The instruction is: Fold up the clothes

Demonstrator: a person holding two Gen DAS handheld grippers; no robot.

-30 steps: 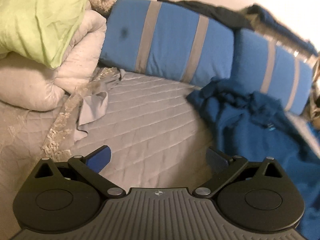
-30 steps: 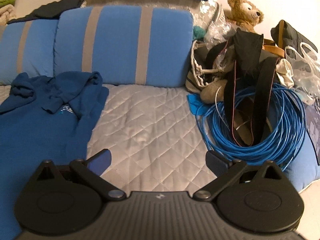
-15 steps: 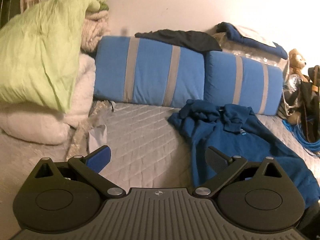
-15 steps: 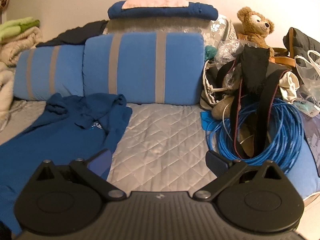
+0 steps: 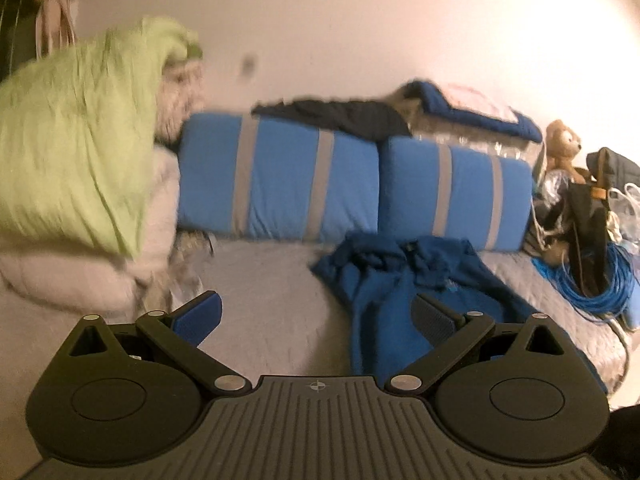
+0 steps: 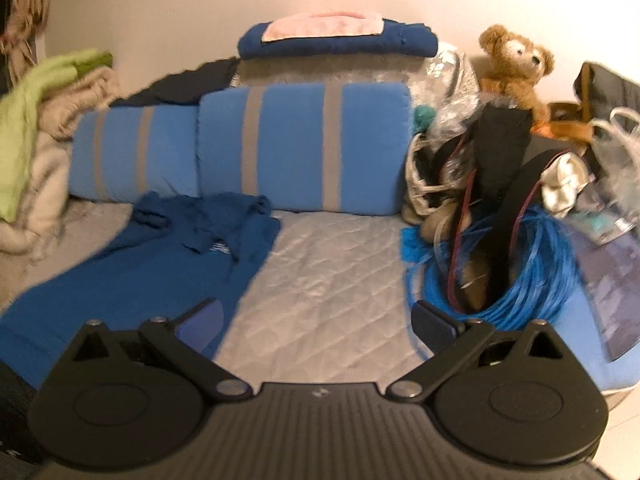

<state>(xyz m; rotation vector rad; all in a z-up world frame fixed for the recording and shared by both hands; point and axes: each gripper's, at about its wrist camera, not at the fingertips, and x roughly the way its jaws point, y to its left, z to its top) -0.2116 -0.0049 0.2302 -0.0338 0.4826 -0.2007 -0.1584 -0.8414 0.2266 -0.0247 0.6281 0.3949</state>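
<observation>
Two views covered the scene. From the left wrist camera, the left gripper [image 5: 316,314] hung above the bed with its jaws spread wide and nothing between them. Beyond its right finger lay the dark blue garment [image 5: 404,280], crumpled at its upper end against the cushions and spread out flat toward the camera over the grey quilted bedspread [image 5: 272,280]. Behind it, two blue cushions with grey stripes [image 5: 280,188] stood side by side along the wall, a dark cloth [image 5: 340,118] draped over their tops. To the left, a lime green pillow [image 5: 76,132] rested on a pile of cream bedding [image 5: 80,280]; this part of the picture was blurred. At the far right sat a teddy bear [image 5: 562,144] above a coil of blue cable [image 5: 592,284].

From the right wrist camera, the right gripper [image 6: 316,316] was likewise wide open and empty, held over bare bedspread [image 6: 332,280]. The dark blue garment [image 6: 160,264] lay to its left, partly under the left finger, its bunched collar end just beside the striped cushions [image 6: 304,144]. A folded blue item with a pink cloth on top [image 6: 336,38] lay above the cushions. To the right, the blue cable [image 6: 540,276] circled black straps [image 6: 516,200], with the teddy bear [image 6: 516,64] behind.
</observation>
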